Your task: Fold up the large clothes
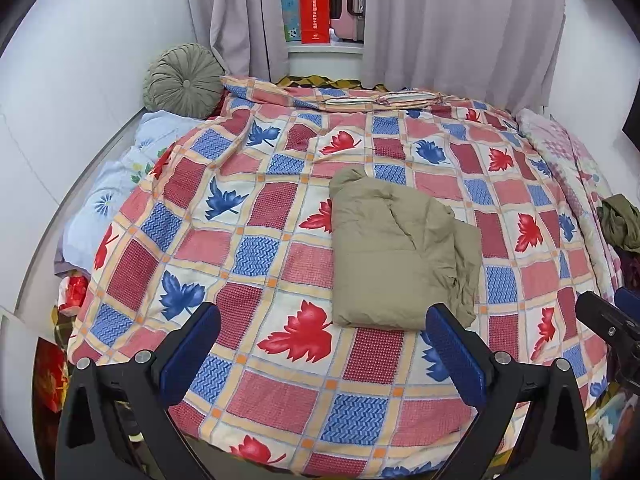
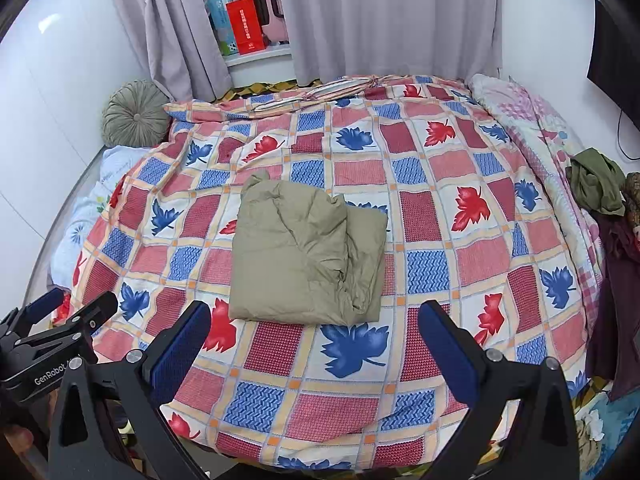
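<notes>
A khaki garment (image 1: 400, 252) lies folded into a thick rectangle on the patchwork leaf-print quilt (image 1: 256, 216), its loose layered edges on the right side. In the right wrist view the same garment (image 2: 304, 252) rests mid-bed on the quilt (image 2: 440, 216). My left gripper (image 1: 324, 344) hovers open just short of the garment's near edge, nothing between its blue pads. My right gripper (image 2: 314, 340) is open too, its fingers straddling the air before the garment's near edge. Each gripper shows at the side edge of the other's view: the right gripper (image 1: 612, 320), the left gripper (image 2: 60, 320).
An olive-green crumpled garment (image 2: 596, 184) and dark clothes lie at the bed's right edge. A round green cushion (image 1: 182, 80) sits at the far left by the wall. Grey curtains (image 1: 440, 20) hang behind, with a red box (image 1: 315, 14) on the sill. A pink blanket (image 2: 532, 120) runs along the right.
</notes>
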`<state>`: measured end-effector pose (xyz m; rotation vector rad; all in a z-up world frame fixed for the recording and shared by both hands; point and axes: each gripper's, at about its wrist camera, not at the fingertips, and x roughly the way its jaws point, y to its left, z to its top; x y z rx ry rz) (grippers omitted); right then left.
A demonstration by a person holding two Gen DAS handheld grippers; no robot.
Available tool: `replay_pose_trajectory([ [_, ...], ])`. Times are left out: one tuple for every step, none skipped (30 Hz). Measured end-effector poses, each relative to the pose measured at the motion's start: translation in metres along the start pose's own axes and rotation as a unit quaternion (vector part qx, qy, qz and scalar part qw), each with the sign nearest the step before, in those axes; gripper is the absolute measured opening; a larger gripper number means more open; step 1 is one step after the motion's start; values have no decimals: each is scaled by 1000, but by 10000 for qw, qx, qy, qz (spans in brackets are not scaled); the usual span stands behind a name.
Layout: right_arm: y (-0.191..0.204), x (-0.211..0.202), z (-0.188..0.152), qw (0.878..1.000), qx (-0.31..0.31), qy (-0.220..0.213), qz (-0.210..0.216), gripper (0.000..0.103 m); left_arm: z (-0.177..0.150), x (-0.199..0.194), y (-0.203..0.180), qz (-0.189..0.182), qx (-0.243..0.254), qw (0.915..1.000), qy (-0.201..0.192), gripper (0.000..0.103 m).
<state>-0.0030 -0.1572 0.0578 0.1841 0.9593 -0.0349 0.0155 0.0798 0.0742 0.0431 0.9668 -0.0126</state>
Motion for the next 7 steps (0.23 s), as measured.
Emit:
replay_pose_trajectory([
  [0,0,-1,10000,6,-1,0,103,-1,1,0,-1,12,10000,1,103],
  [1,0,0,10000,5,5,4,103,0,0,0,-6,20,10000,-9,103],
  [1,-1,-1,10000,5,2,4,103,0,-1,0,22,26,10000,-27,103],
  [1,-1,-1,10000,4,-1,-3,103,0,0,-1,50,38,10000,-41,103],
  [1,0,-2,10000,10,-2,-9,103,-2,1,-2,61,40,10000,-48,103],
  [2,-1,-2,10000,14,-3,-7,103,0,2,-2,52,37,10000,-47,103],
  [2,-1,-2,10000,15,-6,-8,103,-1,2,-2,43,25,10000,-38,103],
])
